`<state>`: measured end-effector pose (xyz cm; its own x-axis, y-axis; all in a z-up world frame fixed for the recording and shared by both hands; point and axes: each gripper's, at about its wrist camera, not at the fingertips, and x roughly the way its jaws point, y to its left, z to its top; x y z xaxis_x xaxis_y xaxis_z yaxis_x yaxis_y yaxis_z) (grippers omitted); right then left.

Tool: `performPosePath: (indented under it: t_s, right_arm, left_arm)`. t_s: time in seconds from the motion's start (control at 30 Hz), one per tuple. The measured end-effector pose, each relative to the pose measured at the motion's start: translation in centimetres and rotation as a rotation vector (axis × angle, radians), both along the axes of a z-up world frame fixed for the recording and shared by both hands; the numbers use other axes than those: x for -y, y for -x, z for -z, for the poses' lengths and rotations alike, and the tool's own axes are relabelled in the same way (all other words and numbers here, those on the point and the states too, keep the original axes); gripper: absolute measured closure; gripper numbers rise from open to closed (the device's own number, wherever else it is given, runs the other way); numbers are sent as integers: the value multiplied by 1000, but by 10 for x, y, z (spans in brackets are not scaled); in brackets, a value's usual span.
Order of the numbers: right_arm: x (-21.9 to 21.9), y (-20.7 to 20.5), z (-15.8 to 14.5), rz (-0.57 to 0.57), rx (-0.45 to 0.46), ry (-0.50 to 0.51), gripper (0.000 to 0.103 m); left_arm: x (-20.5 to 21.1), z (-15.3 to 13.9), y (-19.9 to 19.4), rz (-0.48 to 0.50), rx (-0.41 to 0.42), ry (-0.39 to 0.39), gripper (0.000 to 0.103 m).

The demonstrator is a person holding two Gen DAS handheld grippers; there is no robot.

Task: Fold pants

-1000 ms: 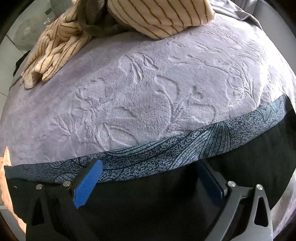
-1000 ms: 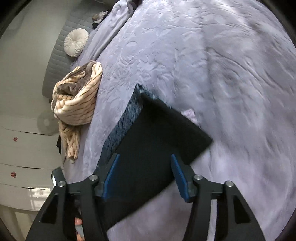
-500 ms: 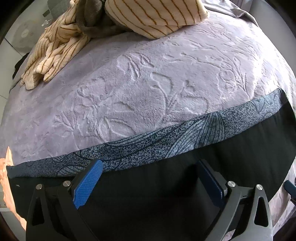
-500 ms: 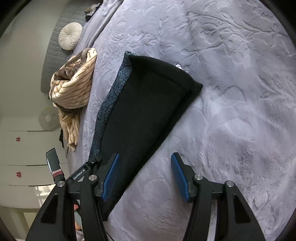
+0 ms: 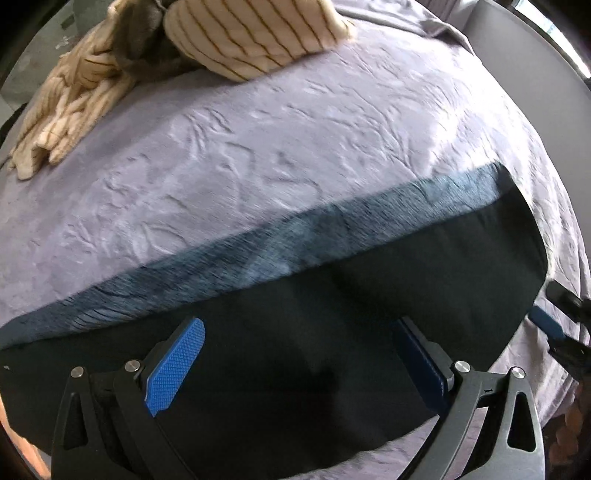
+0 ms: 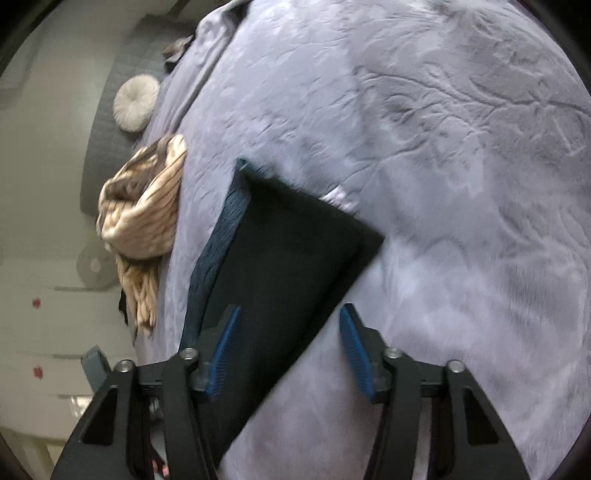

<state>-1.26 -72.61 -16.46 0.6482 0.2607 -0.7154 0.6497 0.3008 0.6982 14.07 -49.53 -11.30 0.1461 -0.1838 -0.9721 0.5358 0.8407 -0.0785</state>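
Lilac embossed bedspread (image 5: 280,155), striped cream blanket (image 5: 255,40) heaped on it, round white cushion (image 6: 135,102) beyond

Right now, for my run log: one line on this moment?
pants: flat on bedspread | left gripper: open | right gripper: open | striped garment: beside

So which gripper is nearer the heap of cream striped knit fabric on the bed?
Left. The left gripper faces the cream striped knit fabric across the black pants; the right gripper sits further along them.
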Motion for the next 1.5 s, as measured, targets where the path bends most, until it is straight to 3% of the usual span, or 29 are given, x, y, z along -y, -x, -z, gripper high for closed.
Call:
performPosePath:
  t_s: [0.03, 0.13, 0.23, 0.3, 0.37, 0.43, 0.47, 0.53, 0.97, 1.23, 1.3, 1.33, 1.37, 1.43, 1.5]
  right_arm:
    - [3, -1, 5, 8, 2, -21, 95]
    - [8, -5, 5, 10, 49, -60, 96]
    - [3, -5, -13, -43, 84, 10, 96]
    - [2, -2, -8, -51, 14, 33, 92]
    - [6, 7, 11, -18, -46, -34, 87]
    - [8, 18, 20, 23, -23, -117, 77]
    - [8, 21, 20, 26, -9, -122, 65]
    - [6, 24, 17, 15, 17, -109, 55]
    - [6, 1, 31, -4, 33, -101, 55]
    - [1, -30, 39, 32, 253, -130, 52]
    - [-3, -41, 41, 22, 253, -134, 53]
    - [-4, -49, 44, 7, 213, -136, 65]
    - [-5, -53, 46, 4, 188, -145, 90]
    - [-5, -53, 49, 21, 217, -203, 90]
    - [-7, -53, 37, 0, 257, -190, 90]
  left_arm:
    - [2, -1, 4, 3, -3, 2, 1]
    - [10, -5, 17, 20, 2, 5, 1]
    - [17, 3, 30, 30, -6, -18, 1]
    - [21, 15, 38, 39, -17, -52, 1]
    - [22, 20, 46, 28, -10, -64, 1]
    - [23, 19, 51, 30, 0, -66, 1]
    - [23, 18, 54, 33, -1, -66, 1]
    - [23, 19, 58, 37, -6, -65, 1]
    - [29, 23, 64, 12, -13, -75, 0]
    - [16, 30, 49, 8, -37, -43, 0]
    - [9, 27, 42, 3, -54, -32, 5]
    - [7, 21, 41, -5, -56, -28, 13]
    - [4, 11, 38, -24, -32, -25, 24]
    - [-2, -7, 30, -67, 37, -11, 27]
    - [-7, -16, 21, -113, 103, -17, 27]
